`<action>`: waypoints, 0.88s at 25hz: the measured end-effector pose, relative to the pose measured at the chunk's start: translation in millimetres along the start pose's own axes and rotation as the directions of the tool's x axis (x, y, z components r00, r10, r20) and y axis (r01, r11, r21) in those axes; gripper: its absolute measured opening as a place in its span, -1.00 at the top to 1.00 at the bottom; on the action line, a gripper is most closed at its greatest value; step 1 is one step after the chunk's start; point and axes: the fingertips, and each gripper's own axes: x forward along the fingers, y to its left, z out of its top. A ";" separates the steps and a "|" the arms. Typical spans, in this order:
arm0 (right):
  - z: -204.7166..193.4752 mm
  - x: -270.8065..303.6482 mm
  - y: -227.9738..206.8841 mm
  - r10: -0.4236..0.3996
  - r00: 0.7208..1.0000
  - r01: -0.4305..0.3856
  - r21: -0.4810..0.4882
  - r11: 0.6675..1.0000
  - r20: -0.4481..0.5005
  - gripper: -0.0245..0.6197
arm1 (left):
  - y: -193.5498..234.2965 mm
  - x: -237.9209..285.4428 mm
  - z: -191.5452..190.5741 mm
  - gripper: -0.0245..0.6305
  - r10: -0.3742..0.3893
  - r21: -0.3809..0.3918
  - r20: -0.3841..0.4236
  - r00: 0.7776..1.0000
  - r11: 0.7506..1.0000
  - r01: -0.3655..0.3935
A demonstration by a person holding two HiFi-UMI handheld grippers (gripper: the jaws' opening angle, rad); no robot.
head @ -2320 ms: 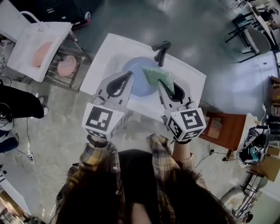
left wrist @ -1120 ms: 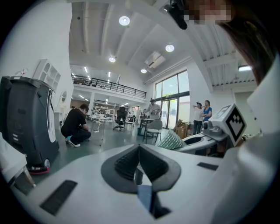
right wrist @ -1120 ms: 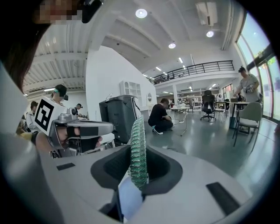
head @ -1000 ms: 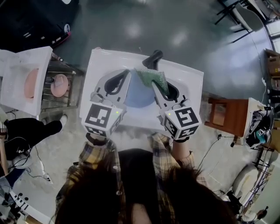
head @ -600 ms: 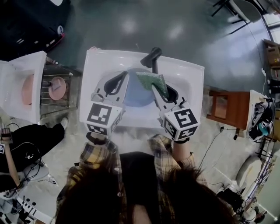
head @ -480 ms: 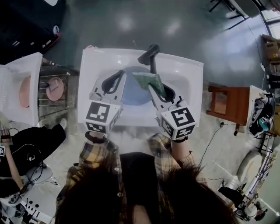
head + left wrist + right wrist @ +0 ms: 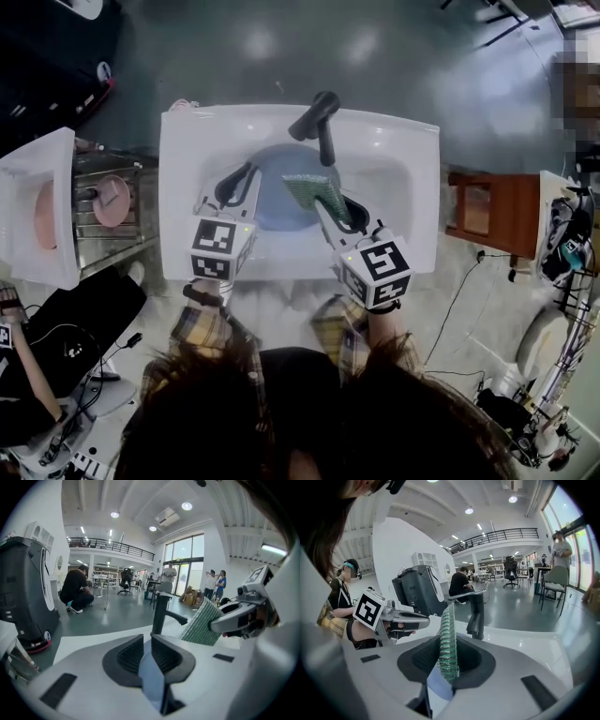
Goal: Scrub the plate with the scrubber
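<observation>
**Head view.** A round pale-blue plate (image 7: 272, 202) lies in the basin of a white rectangular sink (image 7: 412, 187), below a black faucet (image 7: 319, 127). The left gripper (image 7: 238, 176) reaches the plate's left rim. The right gripper (image 7: 330, 204) carries a green textured scrubber pad (image 7: 312, 190) over the plate's right part. Contact between pad and plate cannot be confirmed here.

**Left gripper view.** The jaws are closed narrowly on the thin blue rim of the plate (image 7: 152, 677), steadying it. The scrubber pad (image 7: 200, 625) stands ahead to the right.

**Right gripper view.** The jaws clamp the scrubber pad (image 7: 448, 639) edge-on and upright.

**Step in hand.** Judged as the scrubbing stage: plate braced, pad positioned. The next move calls for pressing the pad's flat face onto the plate and stroking across it while the left grip resists sliding.
</observation>
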 end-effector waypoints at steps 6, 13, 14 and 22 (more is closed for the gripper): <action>-25.6 18.0 -11.2 -0.013 1.000 0.014 0.040 0.999 -0.024 0.61 | 8.4 21.4 -37.1 0.54 -0.032 -0.025 -0.093 0.995 0.999 0.030; -53.1 34.2 -22.5 -0.043 0.998 0.046 0.074 0.996 -0.049 0.61 | 21.1 44.3 -77.6 0.39 -0.045 -0.023 -0.179 0.983 0.999 0.041; -55.4 35.5 -23.9 -0.046 0.998 0.050 0.083 0.995 -0.050 0.61 | 22.9 46.4 -82.0 0.39 -0.048 -0.029 -0.188 0.981 0.999 0.043; -66.5 46.4 -36.6 -0.054 0.997 0.061 0.119 0.991 -0.058 0.61 | 33.6 60.2 -112.9 0.37 -0.069 -0.109 -0.249 0.966 0.993 0.042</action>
